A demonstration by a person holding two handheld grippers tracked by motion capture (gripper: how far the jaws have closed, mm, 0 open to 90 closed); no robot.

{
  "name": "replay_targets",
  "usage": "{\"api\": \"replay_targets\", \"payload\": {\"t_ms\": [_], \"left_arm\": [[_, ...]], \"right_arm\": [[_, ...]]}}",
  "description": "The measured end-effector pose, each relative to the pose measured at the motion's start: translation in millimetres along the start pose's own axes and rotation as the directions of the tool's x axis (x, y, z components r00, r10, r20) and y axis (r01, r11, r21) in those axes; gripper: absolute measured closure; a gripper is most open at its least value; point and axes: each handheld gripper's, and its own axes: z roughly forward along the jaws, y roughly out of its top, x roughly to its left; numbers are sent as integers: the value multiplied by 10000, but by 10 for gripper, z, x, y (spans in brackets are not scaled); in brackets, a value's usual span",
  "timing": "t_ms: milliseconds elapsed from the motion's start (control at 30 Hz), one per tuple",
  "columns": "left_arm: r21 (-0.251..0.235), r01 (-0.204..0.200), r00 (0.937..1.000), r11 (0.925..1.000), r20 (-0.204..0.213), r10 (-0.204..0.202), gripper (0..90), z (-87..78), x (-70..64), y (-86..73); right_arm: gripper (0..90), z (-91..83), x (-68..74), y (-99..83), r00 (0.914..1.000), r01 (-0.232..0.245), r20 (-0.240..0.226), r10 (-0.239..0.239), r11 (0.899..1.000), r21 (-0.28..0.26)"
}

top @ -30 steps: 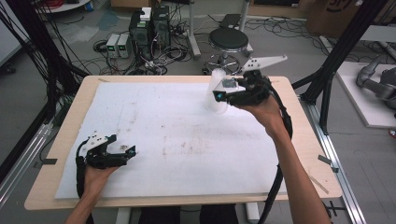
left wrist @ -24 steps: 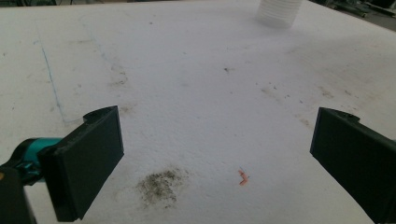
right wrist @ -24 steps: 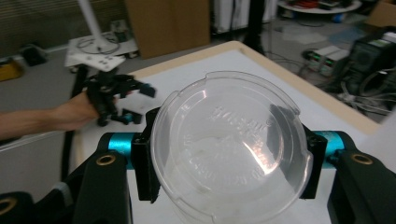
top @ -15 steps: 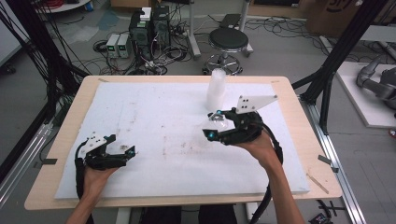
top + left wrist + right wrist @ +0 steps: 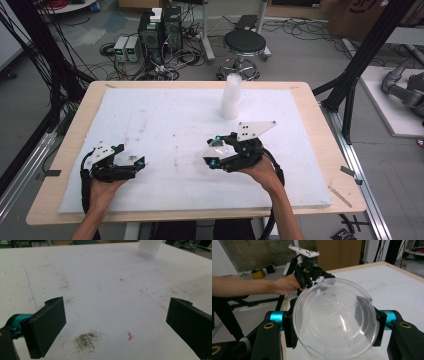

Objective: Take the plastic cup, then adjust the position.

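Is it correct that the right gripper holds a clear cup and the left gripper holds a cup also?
Not quite. The right gripper does hold a clear cup, but the left gripper holds nothing: in the left gripper view its jaws stand wide apart over the bare white board.

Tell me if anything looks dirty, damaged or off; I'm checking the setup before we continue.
The white mat is soiled: a dark smudge and a small orange scrap lie between the open left claw's jaws. The clear cup in the right claw shows no cracks, and the cup stack stands upright.
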Motion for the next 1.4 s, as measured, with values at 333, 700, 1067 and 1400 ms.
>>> {"api": "replay_targets", "payload": {"t_ms": [333, 700, 1067, 1400], "left_arm": [[-70, -77, 9999, 9999, 100, 77, 26, -7, 2, -1], [-381, -182, 9904, 9991, 1365, 232, 26, -24, 18, 35], [-1207, -1070, 8553, 9869, 4950, 1533, 26, -105, -11, 491], [-1722, -1525, 7999, 9732, 5569, 2239, 26, 18, -268, 724]], "right_arm": [[407, 13, -16, 1, 10000, -35, 22, 35, 9999, -169], [407, 8, -43, -15, 9999, -123, -3, 123, 9997, -193], [407, -87, -10, 17, 9995, -25, -327, 10, 9990, -451], [407, -54, -1, 63, 9985, 90, -532, -124, 9980, -633]]}}
